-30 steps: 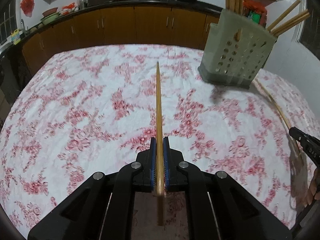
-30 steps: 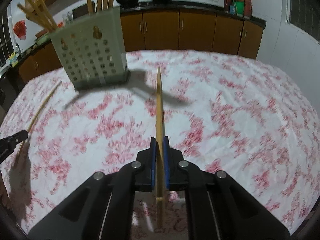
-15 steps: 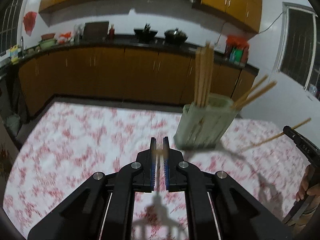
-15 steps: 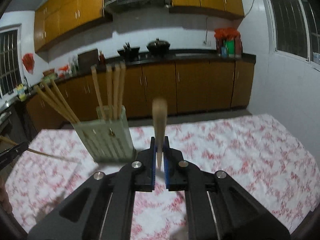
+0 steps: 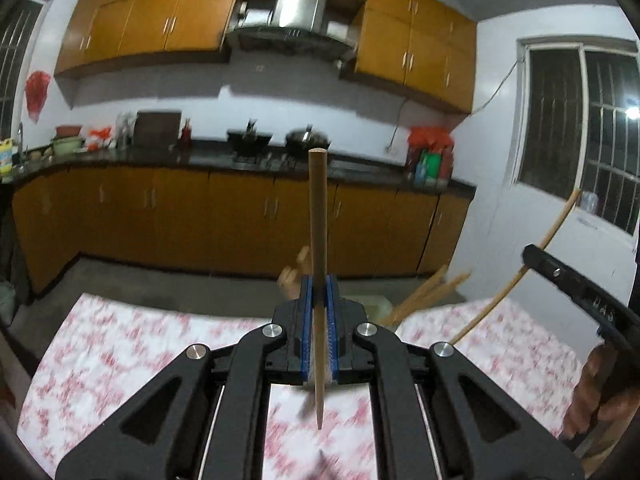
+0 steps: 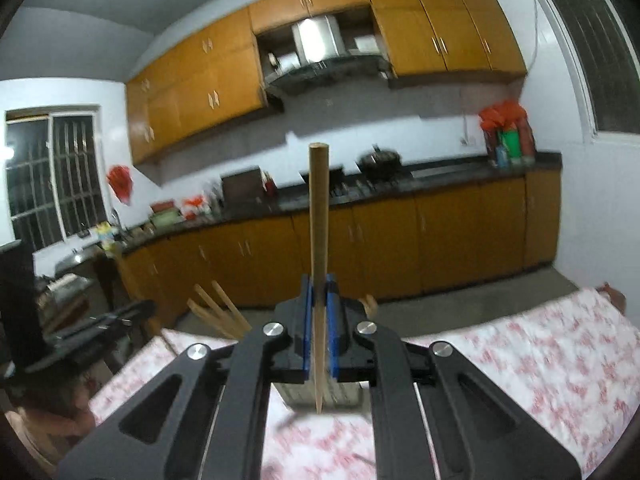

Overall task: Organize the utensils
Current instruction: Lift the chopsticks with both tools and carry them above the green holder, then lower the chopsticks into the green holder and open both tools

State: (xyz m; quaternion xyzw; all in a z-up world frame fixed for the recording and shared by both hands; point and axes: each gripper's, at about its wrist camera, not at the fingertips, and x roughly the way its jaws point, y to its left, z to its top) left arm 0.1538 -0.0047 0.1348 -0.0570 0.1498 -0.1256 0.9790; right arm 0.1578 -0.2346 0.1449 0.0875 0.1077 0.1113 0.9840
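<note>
The left hand-held gripper (image 5: 319, 312) is clamped on one chopstick (image 5: 318, 216), raised above the table (image 5: 120, 344); the right hand-held gripper (image 6: 319, 312) clamps a second chopstick (image 6: 319, 216). Each looks light, stiff and smooth, best gripped near the middle. Several more stand in the holder (image 6: 320, 396), count unclear

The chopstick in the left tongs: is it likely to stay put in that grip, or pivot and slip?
The chopstick looks stiff: it stands straight, with no bend. The left tongs pinch it low on its tapered end, most of its length above, so it may pivot if knocked. Its smooth wood could slide, though the ribbed blue pads probably help.
</note>
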